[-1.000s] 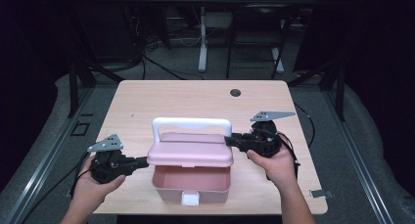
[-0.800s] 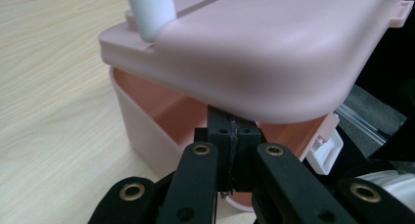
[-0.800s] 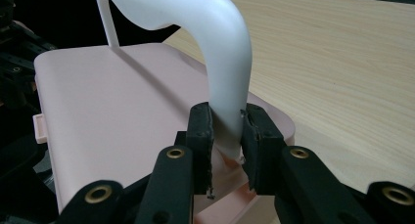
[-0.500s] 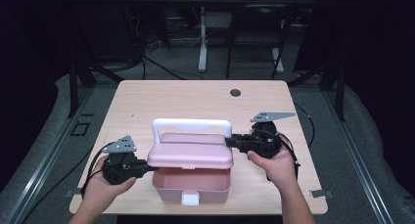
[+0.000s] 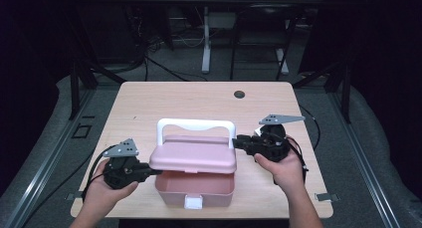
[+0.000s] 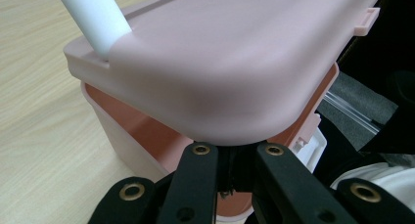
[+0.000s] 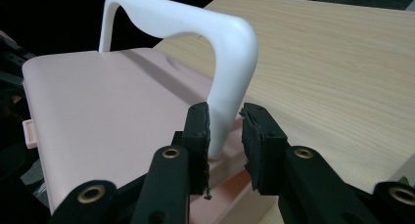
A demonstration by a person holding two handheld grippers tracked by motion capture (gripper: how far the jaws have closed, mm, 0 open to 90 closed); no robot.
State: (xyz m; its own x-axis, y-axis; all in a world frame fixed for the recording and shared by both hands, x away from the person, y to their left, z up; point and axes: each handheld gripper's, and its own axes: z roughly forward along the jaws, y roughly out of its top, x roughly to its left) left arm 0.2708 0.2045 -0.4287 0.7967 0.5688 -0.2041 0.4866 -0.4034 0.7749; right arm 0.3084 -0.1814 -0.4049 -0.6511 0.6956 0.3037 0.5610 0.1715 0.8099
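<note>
A pink box [image 5: 194,188] with a white latch [image 5: 193,203] stands at the table's near edge. Its lid [image 5: 194,156] is lifted at the front, so the inside shows. The white handle [image 5: 195,124] stands upright on the lid. My left gripper [image 5: 152,169] sits at the box's left front corner, jaws shut, its tips [image 6: 234,150] right under the lid's [image 6: 235,53] corner. My right gripper [image 5: 238,141] has the handle's [image 7: 195,23] right post between its jaws [image 7: 224,123]. These have just been opening: one pad [image 7: 199,131] lies on the post, the other stands a sliver off.
The light wooden table [image 5: 199,98] has a dark cable hole [image 5: 239,94] at the back. Bare wood lies behind and to both sides of the box. Dark floor, cables and metal frames surround the table.
My left gripper has slid right, up to the box's left front corner under the lid. The right gripper has stayed at the handle's post.
</note>
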